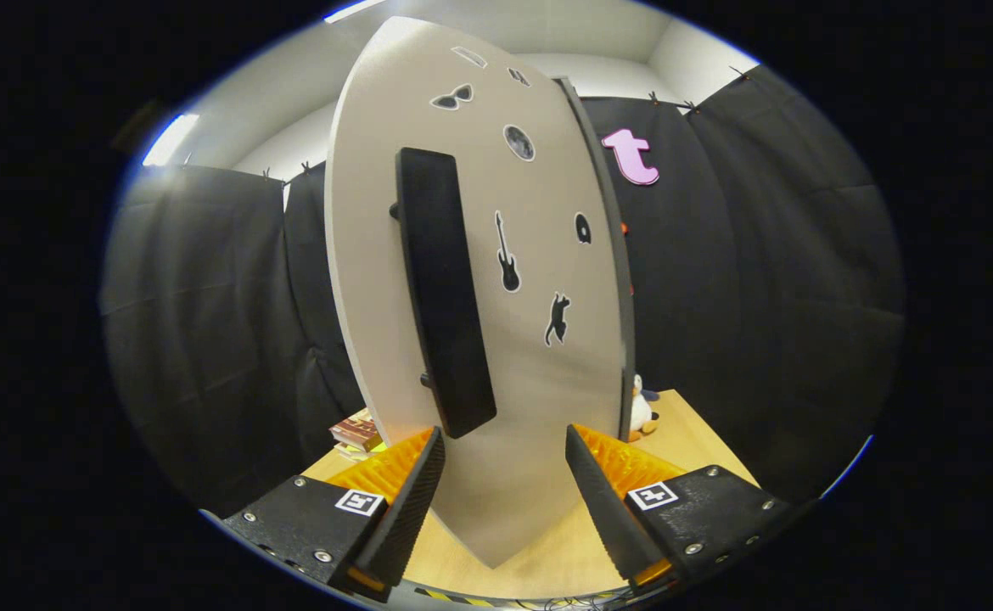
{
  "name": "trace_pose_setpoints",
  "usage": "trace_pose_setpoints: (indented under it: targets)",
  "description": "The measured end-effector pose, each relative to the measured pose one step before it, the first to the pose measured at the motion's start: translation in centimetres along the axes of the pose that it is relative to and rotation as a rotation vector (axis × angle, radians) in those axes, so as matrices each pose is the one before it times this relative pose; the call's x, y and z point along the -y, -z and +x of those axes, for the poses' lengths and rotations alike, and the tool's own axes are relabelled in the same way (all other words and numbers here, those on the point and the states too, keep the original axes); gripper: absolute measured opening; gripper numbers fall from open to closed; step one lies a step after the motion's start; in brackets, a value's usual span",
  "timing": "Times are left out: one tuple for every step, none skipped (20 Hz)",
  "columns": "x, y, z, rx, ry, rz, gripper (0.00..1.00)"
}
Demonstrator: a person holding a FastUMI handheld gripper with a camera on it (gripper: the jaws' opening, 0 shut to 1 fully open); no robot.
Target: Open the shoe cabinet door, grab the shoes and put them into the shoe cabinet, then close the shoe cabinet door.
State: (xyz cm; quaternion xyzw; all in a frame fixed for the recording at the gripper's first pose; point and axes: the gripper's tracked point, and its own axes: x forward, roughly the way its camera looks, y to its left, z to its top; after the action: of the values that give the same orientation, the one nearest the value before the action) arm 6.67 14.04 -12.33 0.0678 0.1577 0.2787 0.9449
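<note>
Gripper: the gripper has its two fingers spread wide apart, holding nothing; the ridged pads face each other across a broad gap, and whether either touches the door cannot be told.
Door: the shoe cabinet door stands just ahead of the fingers, its lower part filling the gap between them; it is a flat, smooth, pale grey-beige panel, tall, bowed by the lens.
Handle: a long black bar handle runs upright on the door at 11 o'clock from the gripper, matte, rectangular with rounded corners, standing off the panel on two short studs; its lower end sits just above the left finger's tip.
Stickers: small black silhouette stickers dot the door at 12 to 1 o'clock from the gripper, among them a guitar, a cat and a round moon-like disc.
Desk: a light wood-grain desk lies under the fingers and the door.
Books: a small stack of books lies on the desk at 10 o'clock from the gripper, beyond the left finger.
Toy: a small white plush toy stands on the desk at 2 o'clock, beside the door's right edge.
Wall: black cloth hangs in soft folds behind everything.
</note>
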Motion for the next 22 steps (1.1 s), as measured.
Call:
trace_pose_setpoints:
  targets:
    - [-0.663, 0.026, 1.103, -0.00099, -0.00983, -0.0013, 0.9]
    - [-0.828, 0.151, 1.284, -0.00056, -0.00483, -0.0051, 0.91]
    - [-0.688, 0.056, 1.319, -0.00191, 0.00035, -0.0099, 0.91]
    - [-0.763, 0.011, 1.252, 0.00061, 0.0043, -0.01261, 0.91]
    - [-0.574, -0.096, 1.291, 0.0016, 0.00801, -0.01042, 0.92]
    - [-0.524, -0.174, 1.204, 0.00041, 0.00837, -0.00528, 0.92]
    - [-0.473, -0.039, 0.996, 0.00207, 0.00839, 0.00086, 0.92]
    - [-0.3, -0.13, 1.091, 0.00264, 0.00721, 0.00373, 0.92]
    - [-0.197, 0.148, 0.511, 0.00321, 0.00803, 0.0043, 0.92]
    - [-0.233, -0.01, 0.527, 0.00226, 0.00748, 0.00508, 0.92]
    - [-0.118, 0.024, 0.513, 0.00079, 0.00666, 0.00605, 0.92]
    - [-0.196, -0.054, 0.606, 0.00158, 0.00615, 0.00649, 0.92]
    - [-0.109, 0.009, 0.463, 0.0012, 0.0059, 0.00235, 0.92]
    - [-0.104, -0.015, 0.486, 0.00162, 0.00647, 0.00219, 0.91]
    - [-0.138, 0.027, 0.319, -0.00075, 0.00691, -0.00063, 0.92]
    - [-0.047, 0.021, 0.132, -0.00109, 0.00753, -0.00395, 0.92]
    - [-0.11, -0.084, 0.065, -0.00228, 0.00698, -0.00789, 0.92]
    - [-0.293, -0.104, 0.181, -0.00318, 0.00638, -0.0099, 0.91]
    - [-0.179, -0.161, 0.109, -0.00511, 0.00499, -0.01608, 0.91]
    - [-0.082, -0.113, -0.139, -0.01024, 0.00528, -0.01373, 0.91]
    - [0.06, -0.198, -0.348, -0.01011, 0.00727, -0.00963, 0.91]
    - [0.067, -0.324, -0.007, -0.00406, 0.0046, -0.00741, 0.92]
